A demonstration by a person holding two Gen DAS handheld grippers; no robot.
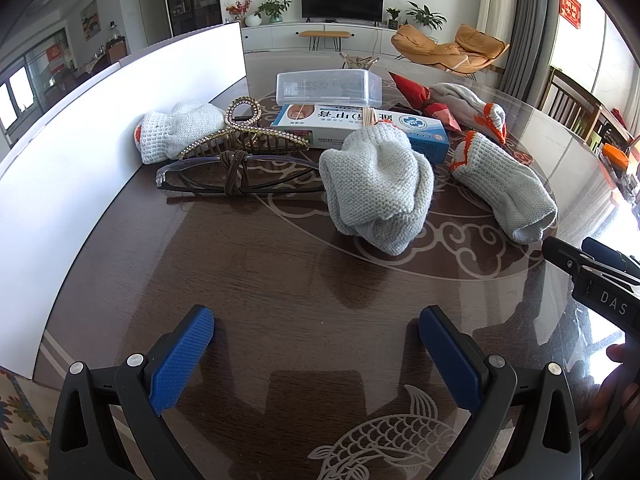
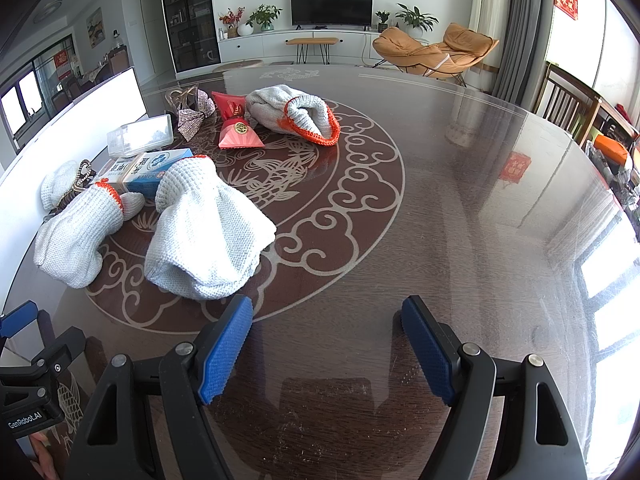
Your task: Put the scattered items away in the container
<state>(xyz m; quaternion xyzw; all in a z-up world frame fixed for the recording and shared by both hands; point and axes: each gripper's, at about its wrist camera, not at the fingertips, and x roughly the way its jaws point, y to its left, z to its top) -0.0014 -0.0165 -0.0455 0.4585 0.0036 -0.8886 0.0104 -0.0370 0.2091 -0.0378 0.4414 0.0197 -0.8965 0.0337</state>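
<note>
On the worktop [image 1: 280, 280], a medicine box [image 1: 360, 128] lay centrally: a clear case [image 1: 328, 88] behind it, a hair clip [image 1: 244, 136] to its left, gloves [image 1: 376, 188] before it.

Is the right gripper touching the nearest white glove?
Apart. In the right wrist view, the right gripper hangs open over bare table, and dark tabletop shows between its left fingertip and the glove.

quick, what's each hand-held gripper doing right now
Left hand-held gripper: open, holding nothing.
Right hand-held gripper: open, holding nothing.
</note>
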